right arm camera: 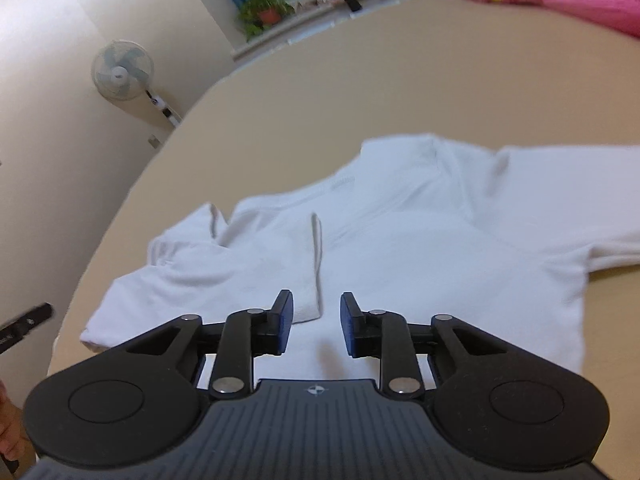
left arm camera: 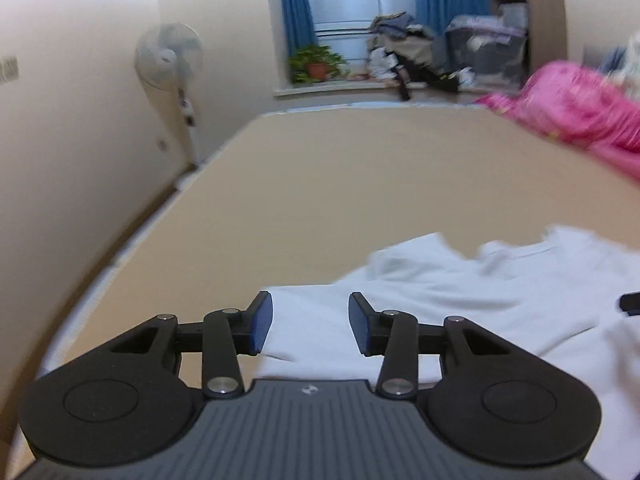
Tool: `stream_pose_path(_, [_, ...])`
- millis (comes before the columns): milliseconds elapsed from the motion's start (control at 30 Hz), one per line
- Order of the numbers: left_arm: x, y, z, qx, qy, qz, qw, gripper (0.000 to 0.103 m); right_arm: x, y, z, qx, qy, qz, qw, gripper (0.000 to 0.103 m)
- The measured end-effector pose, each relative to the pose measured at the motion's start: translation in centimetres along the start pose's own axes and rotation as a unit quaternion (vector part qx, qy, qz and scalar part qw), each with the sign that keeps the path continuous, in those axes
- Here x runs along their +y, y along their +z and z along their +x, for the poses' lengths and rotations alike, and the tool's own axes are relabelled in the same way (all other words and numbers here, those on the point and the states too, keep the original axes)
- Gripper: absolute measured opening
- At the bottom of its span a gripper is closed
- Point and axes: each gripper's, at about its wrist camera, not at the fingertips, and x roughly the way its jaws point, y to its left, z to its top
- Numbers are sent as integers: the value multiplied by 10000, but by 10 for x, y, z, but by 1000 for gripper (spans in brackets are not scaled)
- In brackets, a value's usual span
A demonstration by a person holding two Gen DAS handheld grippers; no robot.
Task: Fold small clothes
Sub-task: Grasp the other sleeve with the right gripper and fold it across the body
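A small white shirt (right arm camera: 420, 232) lies spread on the tan surface (right arm camera: 360, 92), partly folded, with a folded flap edge running down its middle. It also shows in the left wrist view (left arm camera: 460, 292). My right gripper (right arm camera: 316, 328) is open and empty, just above the shirt's near part. My left gripper (left arm camera: 310, 326) is open and empty over the shirt's left edge. The tip of the left gripper (right arm camera: 24, 326) shows at the left edge of the right wrist view, and the tip of the right gripper (left arm camera: 630, 303) at the right edge of the left wrist view.
A pink bundle of fabric (left arm camera: 580, 116) lies at the far right of the surface. A standing fan (left arm camera: 170, 60) is by the left wall. A potted plant (left arm camera: 316, 64) and piled clutter (left arm camera: 404, 48) sit on the window ledge beyond.
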Motion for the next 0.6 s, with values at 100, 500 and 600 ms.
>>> stream_pose_path(100, [10,0,8,149,-61,-396,9991,47,1,-2,28,180,-33,24,9998,32])
stream_pose_path(500, [39,11,19,66,41,-1090,9940,47,33,28,4,-804,370,-252,9958,2])
stream_pose_path(600, [48,14,17,137,-65,-1319,9912,47,26,47,-40,-1288,-206,-510,9901,2])
